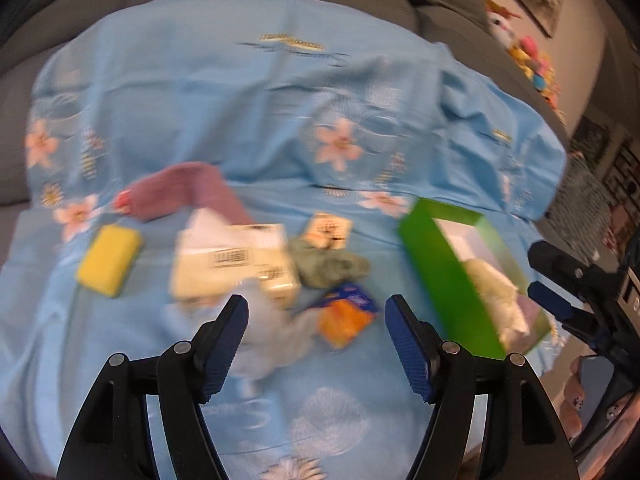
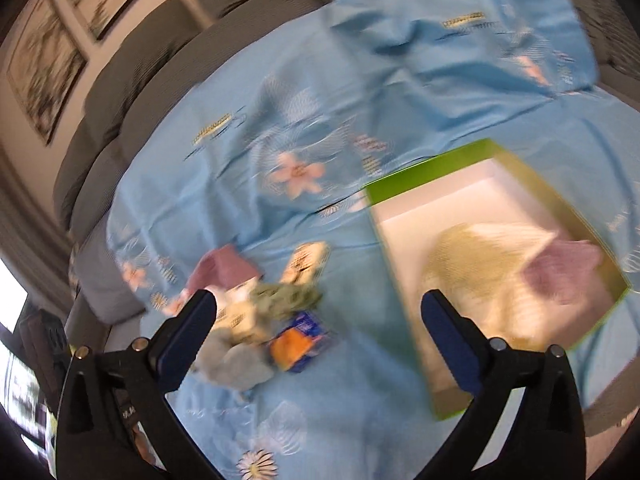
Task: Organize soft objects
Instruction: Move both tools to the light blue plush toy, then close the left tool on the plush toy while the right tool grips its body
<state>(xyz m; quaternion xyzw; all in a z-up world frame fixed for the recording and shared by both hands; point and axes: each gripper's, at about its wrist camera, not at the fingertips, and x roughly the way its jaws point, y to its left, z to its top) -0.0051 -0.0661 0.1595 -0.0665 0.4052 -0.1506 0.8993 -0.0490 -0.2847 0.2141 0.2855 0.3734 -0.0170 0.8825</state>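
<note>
Both views are motion-blurred. A green box (image 1: 452,280) with a white inside (image 2: 460,208) sits on a blue flowered sheet (image 1: 240,100) and holds a cream cloth (image 2: 472,264) and a mauve cloth (image 2: 560,272). Left of it lie an orange-and-blue packet (image 1: 348,316), a grey-green cloth (image 1: 328,266), a pale grey cloth (image 1: 272,340), a cream tissue pack (image 1: 232,264), a mauve cloth (image 1: 188,192) and a yellow sponge (image 1: 108,260). My left gripper (image 1: 316,344) is open and empty above the pale grey cloth. My right gripper (image 2: 316,340) is open and empty, between the pile and the box.
The sheet covers a grey sofa (image 2: 140,60). A small printed card (image 1: 328,232) lies behind the grey-green cloth. Plush toys (image 1: 528,56) sit on the sofa's arm at the right. Framed pictures (image 2: 44,64) hang on the wall.
</note>
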